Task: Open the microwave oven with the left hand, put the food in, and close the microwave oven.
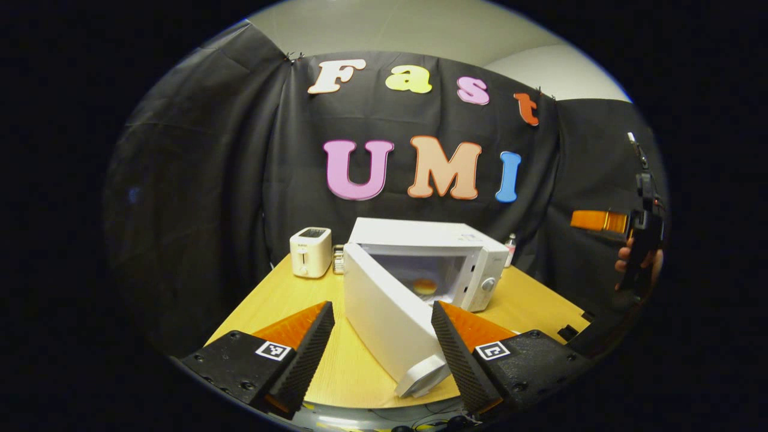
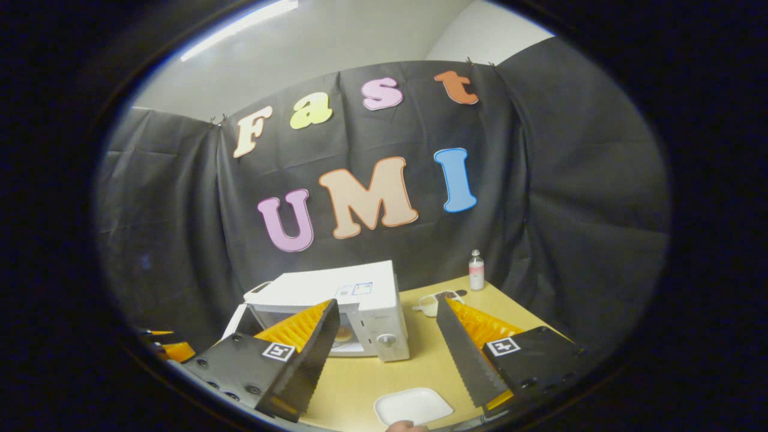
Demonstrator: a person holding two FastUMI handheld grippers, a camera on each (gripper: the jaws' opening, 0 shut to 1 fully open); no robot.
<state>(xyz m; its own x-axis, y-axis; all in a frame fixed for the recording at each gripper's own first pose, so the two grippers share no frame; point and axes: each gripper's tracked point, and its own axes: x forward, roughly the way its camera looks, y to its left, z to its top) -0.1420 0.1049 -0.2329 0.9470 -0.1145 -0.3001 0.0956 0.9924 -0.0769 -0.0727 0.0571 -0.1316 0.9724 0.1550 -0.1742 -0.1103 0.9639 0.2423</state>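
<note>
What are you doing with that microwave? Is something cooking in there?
A person holds a grabbing tool in each hand at a wooden table. The microwave has its door swung open, and a round piece of food sits inside, so closing the door is what's left. The left tool is open with the door's edge between its fingers, not pinched. The right tool is open, holding nothing, above a white plate. A toaster stands beside the microwave.

The wooden table (image 1: 528,300) carries a microwave oven (image 1: 432,264) (door open), toaster (image 1: 310,252) at its far-left corner, and 1 white plate (image 2: 413,405) near the front edge.
</note>
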